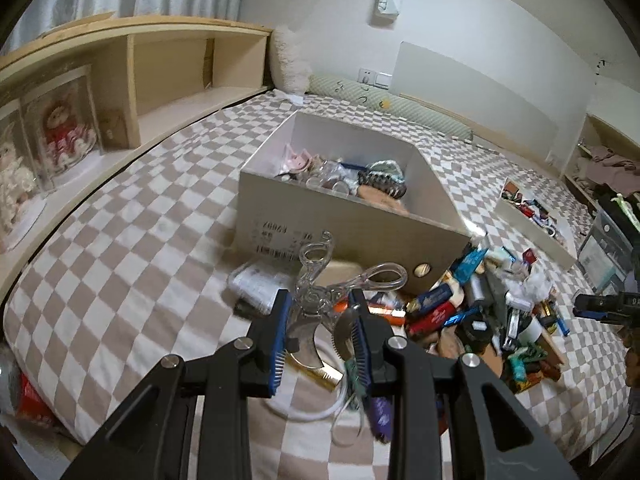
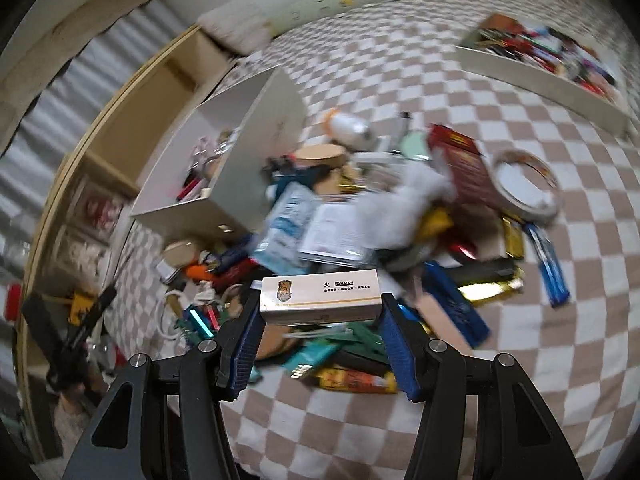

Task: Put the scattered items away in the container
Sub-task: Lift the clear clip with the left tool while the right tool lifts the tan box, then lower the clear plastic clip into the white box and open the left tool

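My left gripper (image 1: 322,312) is shut on a clear-handled eyelash curler (image 1: 320,280), held above the checkered bed in front of the white box (image 1: 340,224), which holds several small items. A heap of scattered packets and tubes (image 1: 480,312) lies right of it. In the right wrist view my right gripper (image 2: 320,312) is shut on a white matchbox (image 2: 320,294), lifted over the blurred heap (image 2: 360,220). The white box (image 2: 260,152) stands to the upper left there. The other gripper (image 1: 600,308) shows at the right edge of the left wrist view.
A wooden shelf (image 1: 160,80) with dolls in clear cases runs along the bed's left side. A second shallow white tray (image 1: 536,220) of items sits at the right. A roll of tape (image 2: 524,188) lies on the heap's right. A white cable (image 1: 312,408) curls under the left gripper.
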Demonstrator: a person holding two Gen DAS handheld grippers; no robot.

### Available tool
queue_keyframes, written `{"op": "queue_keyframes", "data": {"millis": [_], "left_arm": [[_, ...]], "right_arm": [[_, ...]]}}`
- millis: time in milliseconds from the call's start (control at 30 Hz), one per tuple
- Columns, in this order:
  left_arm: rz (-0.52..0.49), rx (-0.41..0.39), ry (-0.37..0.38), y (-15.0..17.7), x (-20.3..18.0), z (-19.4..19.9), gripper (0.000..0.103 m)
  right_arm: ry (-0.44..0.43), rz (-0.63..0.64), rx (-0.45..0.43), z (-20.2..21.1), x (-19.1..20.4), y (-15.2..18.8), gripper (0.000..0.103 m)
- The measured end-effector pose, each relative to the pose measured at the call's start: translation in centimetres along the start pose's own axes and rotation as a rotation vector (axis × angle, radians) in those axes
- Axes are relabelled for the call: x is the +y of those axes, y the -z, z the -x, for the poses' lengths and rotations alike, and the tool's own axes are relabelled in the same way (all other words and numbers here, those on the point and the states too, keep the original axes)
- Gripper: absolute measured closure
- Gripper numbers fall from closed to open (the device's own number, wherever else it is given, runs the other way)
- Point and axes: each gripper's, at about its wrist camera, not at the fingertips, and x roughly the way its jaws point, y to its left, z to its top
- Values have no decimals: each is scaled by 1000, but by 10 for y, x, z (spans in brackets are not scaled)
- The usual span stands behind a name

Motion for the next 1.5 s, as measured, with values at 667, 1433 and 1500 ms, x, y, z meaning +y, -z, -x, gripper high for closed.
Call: {"op": "queue_keyframes", "data": {"millis": [667,1433,1500], "left_arm": [[-85,-41,77,-99,-33,-33,74],[-119,230,121,-134,-57,-141,74],[-134,264,120,-131,-55,-149,74]], "right_arm": [[-106,218,75,-11,125,-75,45],[-129,121,24,-41,129,-136,45],[-126,113,26,-44,128,-139,45]]}}
